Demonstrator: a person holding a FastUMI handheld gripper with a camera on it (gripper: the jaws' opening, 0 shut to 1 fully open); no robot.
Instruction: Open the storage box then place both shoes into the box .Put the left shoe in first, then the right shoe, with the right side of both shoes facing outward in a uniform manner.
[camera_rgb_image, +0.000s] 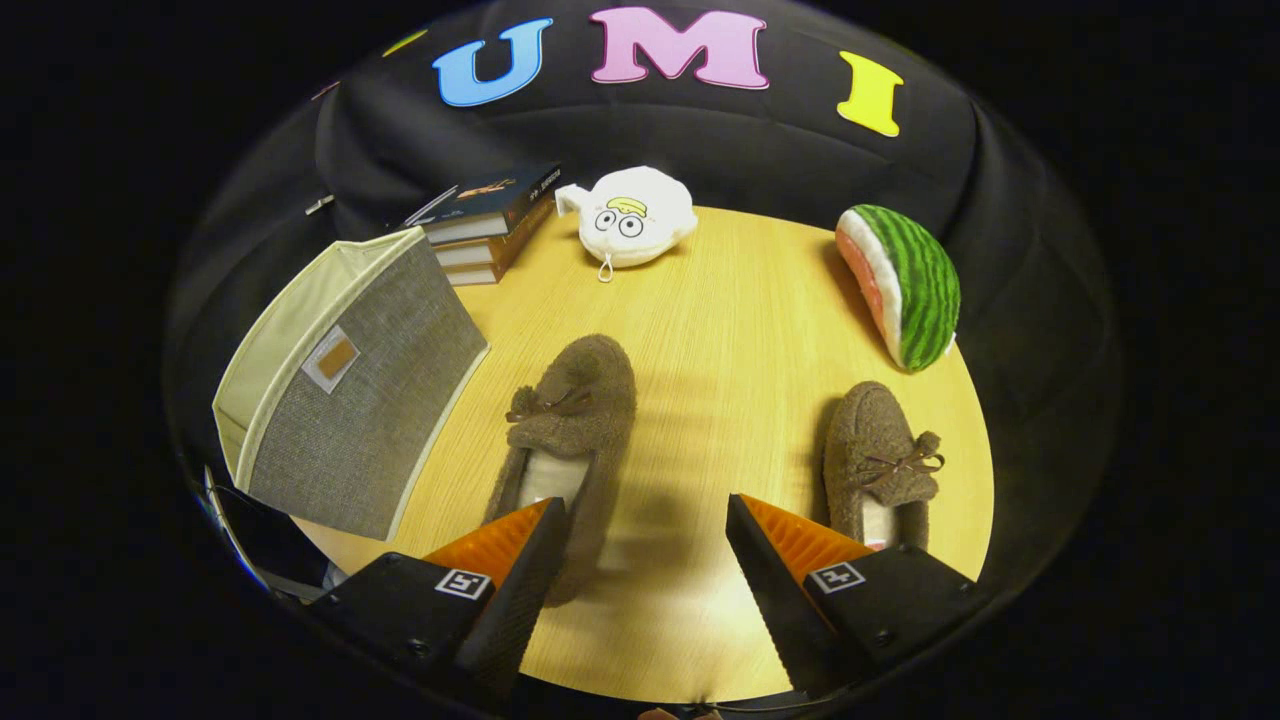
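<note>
In the gripper view we are holding the gripper (640, 520) spread wide over bare table (720, 320), gripping nothing. The storage box (350, 400) is sitting open-topped beyond the left finger. Both shoes are waiting outside it: one (570, 420) just ahead of the left finger, the other (880, 450) beside the right finger.
</note>
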